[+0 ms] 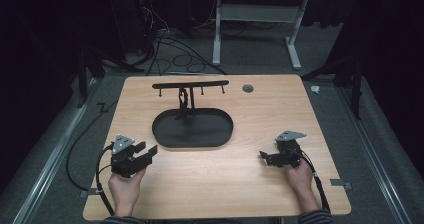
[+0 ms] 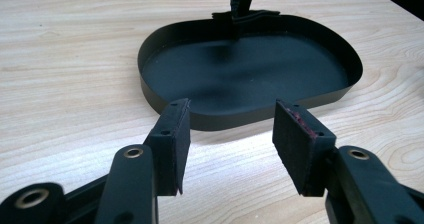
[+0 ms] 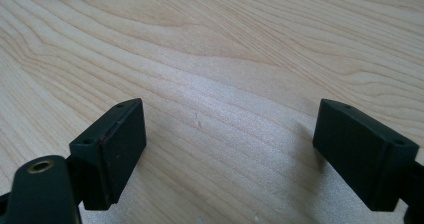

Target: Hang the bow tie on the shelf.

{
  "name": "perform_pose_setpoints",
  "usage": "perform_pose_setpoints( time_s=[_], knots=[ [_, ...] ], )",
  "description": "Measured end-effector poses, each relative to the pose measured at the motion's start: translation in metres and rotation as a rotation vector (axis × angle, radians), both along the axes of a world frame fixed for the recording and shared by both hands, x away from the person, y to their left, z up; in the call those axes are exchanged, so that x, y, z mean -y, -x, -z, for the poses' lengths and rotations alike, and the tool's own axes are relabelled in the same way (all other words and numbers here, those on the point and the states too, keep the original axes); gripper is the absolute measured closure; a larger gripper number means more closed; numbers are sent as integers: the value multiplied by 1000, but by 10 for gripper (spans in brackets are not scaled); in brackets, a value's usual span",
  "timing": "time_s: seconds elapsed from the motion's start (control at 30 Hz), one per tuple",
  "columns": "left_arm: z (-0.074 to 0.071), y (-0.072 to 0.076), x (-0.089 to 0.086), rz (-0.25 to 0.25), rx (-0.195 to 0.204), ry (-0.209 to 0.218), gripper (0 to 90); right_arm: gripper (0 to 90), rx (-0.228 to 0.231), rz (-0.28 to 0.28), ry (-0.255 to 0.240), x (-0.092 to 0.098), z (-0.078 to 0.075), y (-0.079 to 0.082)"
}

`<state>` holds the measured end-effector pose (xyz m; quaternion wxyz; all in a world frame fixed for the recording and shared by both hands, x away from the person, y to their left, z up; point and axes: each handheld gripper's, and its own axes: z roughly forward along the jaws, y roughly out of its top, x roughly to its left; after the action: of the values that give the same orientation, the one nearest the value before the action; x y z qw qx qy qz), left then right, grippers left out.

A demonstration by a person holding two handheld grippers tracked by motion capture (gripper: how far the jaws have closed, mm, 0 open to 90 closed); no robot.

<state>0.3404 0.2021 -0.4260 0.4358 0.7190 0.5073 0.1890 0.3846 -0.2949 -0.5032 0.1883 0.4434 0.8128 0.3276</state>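
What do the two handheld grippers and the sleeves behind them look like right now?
Both the left gripper and right gripper are black, two-jawed, each topped by a grey three-cornered plate and trailing a black cable. Their pads are flat black blocks; one left pad shows reddish wear at its edge. Brass-coloured rivets mark the jaw arms. The sleeves look dark and striped.

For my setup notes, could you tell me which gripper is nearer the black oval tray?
The left gripper; its open jaws nearly reach the black oval metal tray.
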Motion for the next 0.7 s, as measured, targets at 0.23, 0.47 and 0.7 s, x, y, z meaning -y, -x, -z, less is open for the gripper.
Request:
perform_pose_setpoints(
  time_s=[0.23,0.47,0.7],
  knots=[
    [6,-1,3,1,-14,-1,498,144,0,0,0,0,0,0],
    [13,-2,4,4,-31,4,498,144,0,0,0,0,0,0],
    [19,-3,8,8,-46,-18,497,145,0,0,0,0,0,0]
  ],
)
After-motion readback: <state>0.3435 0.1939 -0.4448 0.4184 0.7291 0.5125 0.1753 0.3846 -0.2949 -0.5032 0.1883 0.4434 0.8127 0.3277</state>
